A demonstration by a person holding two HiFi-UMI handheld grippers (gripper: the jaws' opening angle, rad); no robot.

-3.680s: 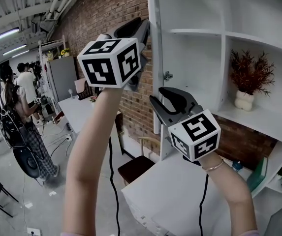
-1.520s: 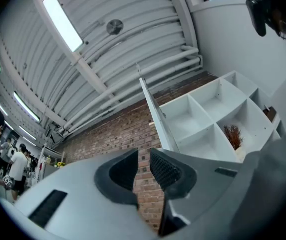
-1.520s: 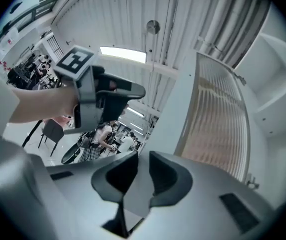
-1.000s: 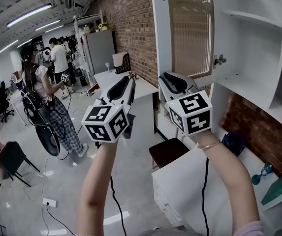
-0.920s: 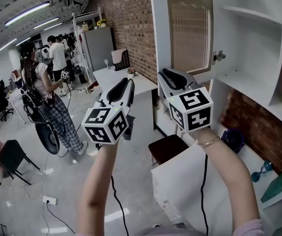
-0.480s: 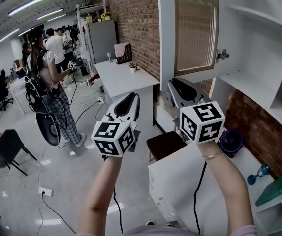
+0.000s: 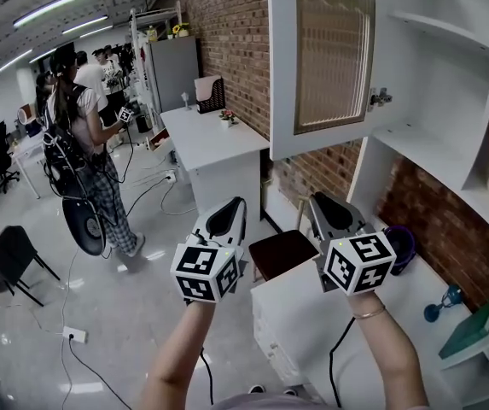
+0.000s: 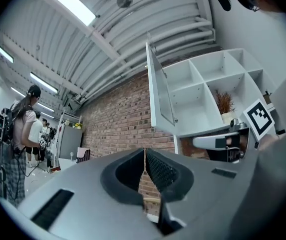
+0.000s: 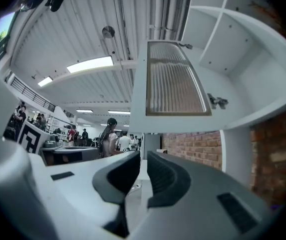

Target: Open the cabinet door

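Nearest, the left gripper (image 7: 232, 205) has just closed its jaws together on nothing. The right gripper (image 7: 321, 203), closing too, shows a thin empty gap. Above them the cabinet door (image 7: 328, 54) stands swung open. Only the left gripper view shows the shelf plant (image 8: 224, 103) whole.

The left tool (image 7: 227, 218) and right tool (image 7: 329, 214) now hang well below the cabinet door (image 7: 329, 58), no longer up beside it. Their jaws have just been closing, with nothing between them.

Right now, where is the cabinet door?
In the head view, the cabinet door stands open at top centre, between the brick wall on its left and the white shelves on its right.
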